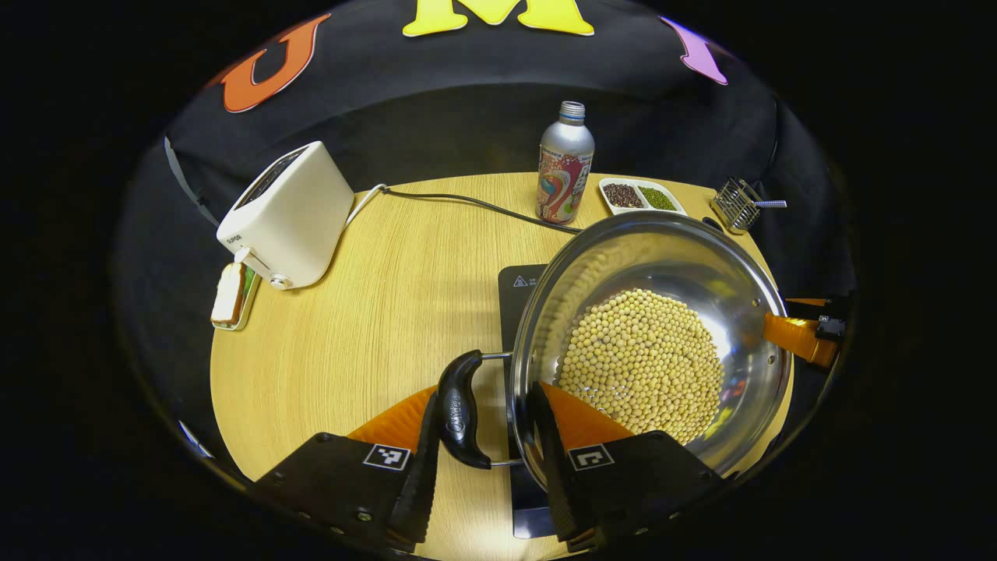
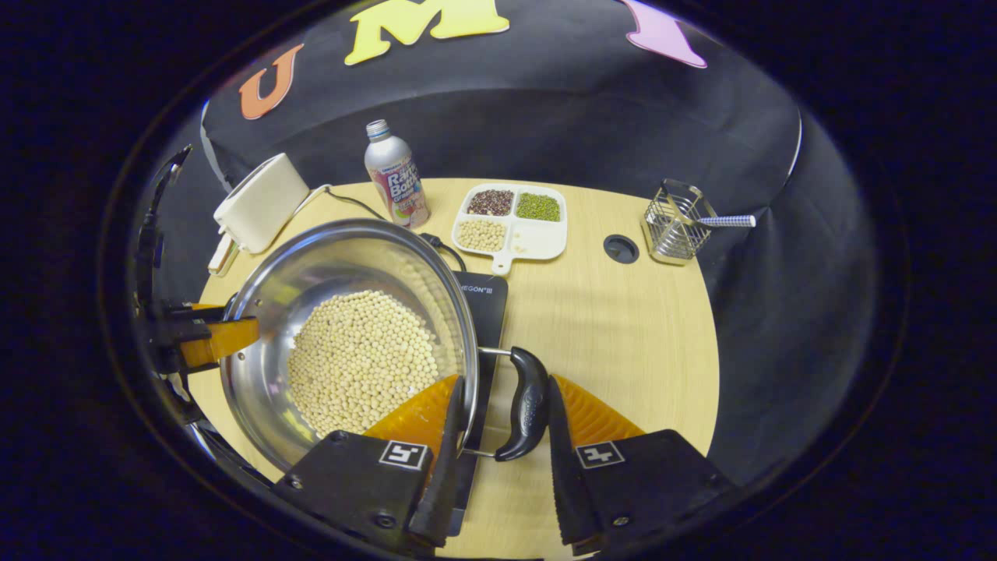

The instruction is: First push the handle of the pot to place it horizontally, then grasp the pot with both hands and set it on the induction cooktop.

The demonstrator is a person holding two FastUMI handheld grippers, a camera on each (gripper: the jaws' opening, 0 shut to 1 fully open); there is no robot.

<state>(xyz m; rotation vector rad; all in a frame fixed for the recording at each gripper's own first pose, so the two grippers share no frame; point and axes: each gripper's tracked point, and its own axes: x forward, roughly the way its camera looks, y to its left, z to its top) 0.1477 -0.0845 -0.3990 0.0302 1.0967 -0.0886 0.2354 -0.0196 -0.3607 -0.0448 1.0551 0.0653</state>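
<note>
Pot [image 1: 650,343], a wide steel one holding a heap of pale beans [image 1: 642,374], sits above the black induction cooktop [image 1: 518,292] on the round wooden table [image 1: 374,312]; whether its base rests on the glass or hangs just over it cannot be told. In the right gripper view the pot [image 2: 350,335] covers most of the cooktop [image 2: 487,304], whose far corner pokes out beside the rim.

In the left gripper view the left gripper [image 1: 483,436] straddles the pot's near black handle [image 1: 459,409]: one finger lies against the handle's outer side, the other reaches over the rim into the pot, and a gap shows between that finger and the handle, so the jaws stand apart around it rather than pinched. Across the pot the other gripper's fingers [image 1: 802,335] meet the opposite rim.

In the right gripper view the right gripper [image 2: 502,436] brackets the other black handle [image 2: 526,405] the same way, one finger inside the rim, one touching the handle's outer side; whether both press cannot be told.

Behind stand a white toaster [image 1: 288,214], a drink bottle [image 1: 565,164], a divided dish of beans [image 2: 510,218] and a wire basket [image 2: 676,220].
</note>
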